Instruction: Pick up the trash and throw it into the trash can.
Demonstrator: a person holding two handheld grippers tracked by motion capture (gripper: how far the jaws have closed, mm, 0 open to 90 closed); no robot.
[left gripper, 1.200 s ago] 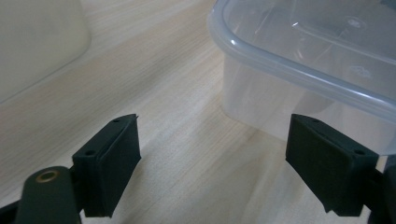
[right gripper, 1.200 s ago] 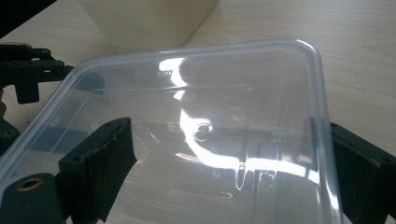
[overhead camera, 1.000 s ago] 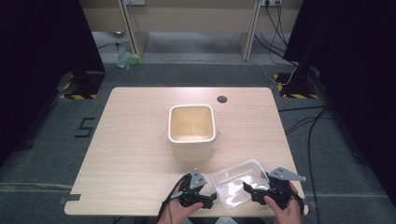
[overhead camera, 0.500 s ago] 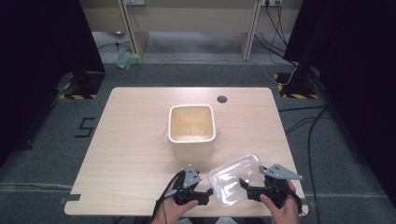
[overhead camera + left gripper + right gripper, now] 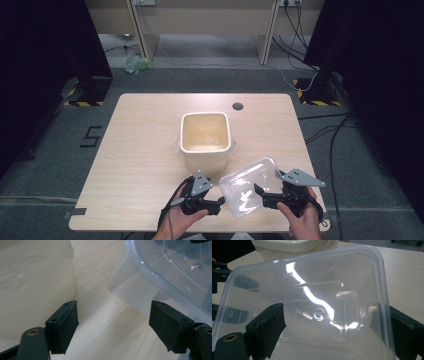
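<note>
Setting: pale wooden bench (image 5: 140, 165) on grey carpet, dark curtains left and right, a second desk at the far wall.
Near edge: both hands come in from the near side; a clear plastic lid (image 5: 250, 186) hangs tilted between the two grippers, off the bench top.
Left gripper (image 5: 212, 205): jaws spread apart; its own view has bare wood between the pads and the lid's rim (image 5: 150, 277) passing above the right pad, so I judge it is not clamping the lid.
Right gripper (image 5: 262, 200): jaws stand wide and have just been closing a little; the lid (image 5: 312, 310) lies across and over both pads, but whether they press on it I cannot tell.
Middle: cream square container (image 5: 205, 136), open and upright, just beyond the lid.
Far: small dark round grommet (image 5: 238, 106) near the far edge.
Risk: the lid seems weakly supported; if either gripper drifts outward it could slip and drop onto the bench.
Risk: its slick, flexible rim may bow and land crooked on the container, one corner riding up.
View difference: high view gives the lid's place relative to the container; the left gripper view shows the container wall (image 5: 35, 285) close by its left pad; the right gripper view reveals the lid's moulded centre and recycling mark.
</note>
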